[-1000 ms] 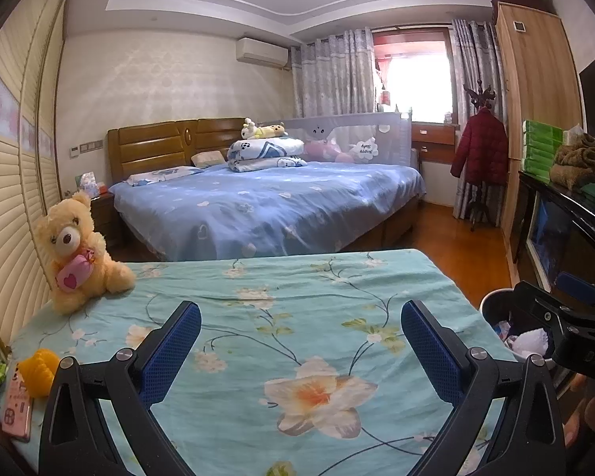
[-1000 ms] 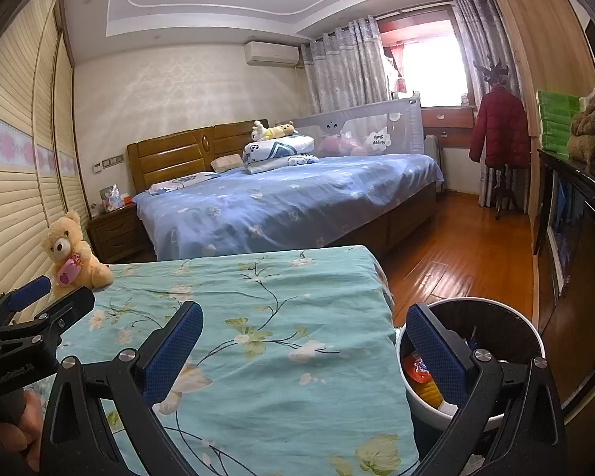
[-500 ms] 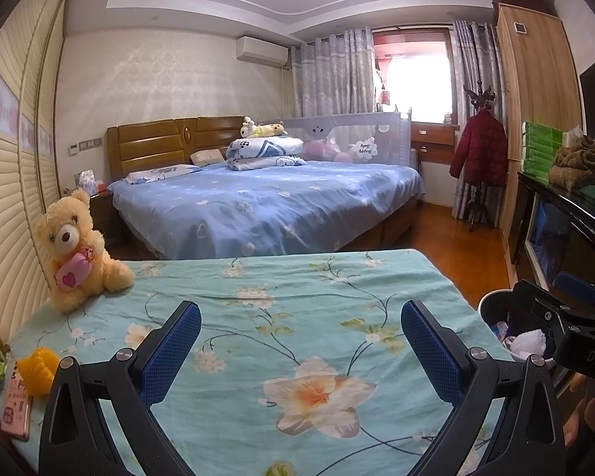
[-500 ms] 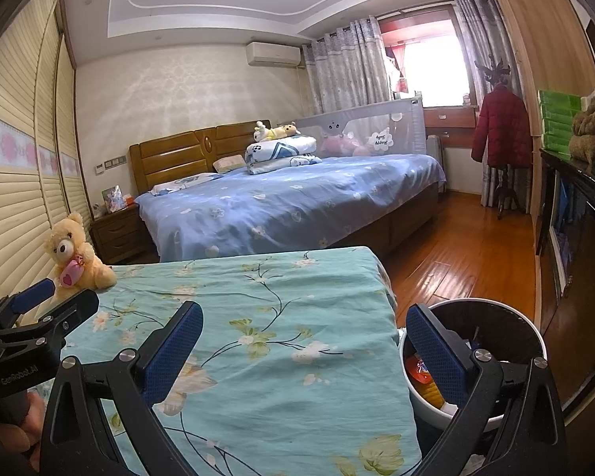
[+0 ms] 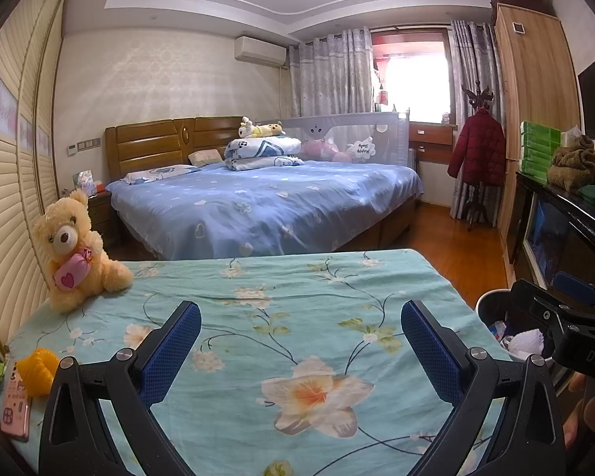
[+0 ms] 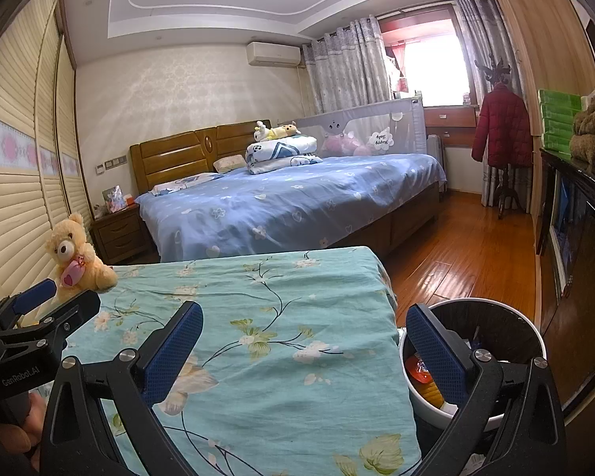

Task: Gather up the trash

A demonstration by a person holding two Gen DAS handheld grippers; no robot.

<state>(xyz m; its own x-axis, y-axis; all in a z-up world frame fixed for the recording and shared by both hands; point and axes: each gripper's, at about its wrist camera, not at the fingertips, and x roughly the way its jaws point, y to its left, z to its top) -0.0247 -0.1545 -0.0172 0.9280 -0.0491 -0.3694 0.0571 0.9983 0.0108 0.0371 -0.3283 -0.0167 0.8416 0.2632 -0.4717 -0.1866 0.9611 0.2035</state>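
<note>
Turquoise floral cloth (image 5: 297, 317) lies under my left gripper (image 5: 300, 341), jaws apart, empty. Only its view shows a yellow crumpled scrap (image 5: 39, 369) far left. My right gripper (image 6: 303, 343), likewise spread, views the white round bin (image 6: 531, 341) interior.

White trash bin (image 6: 535, 333), dark inside, w/ trash, beside table.

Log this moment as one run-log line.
left gripper: open, empty | right gripper: open, empty | trash bin: holds trash, beside floral table
</note>
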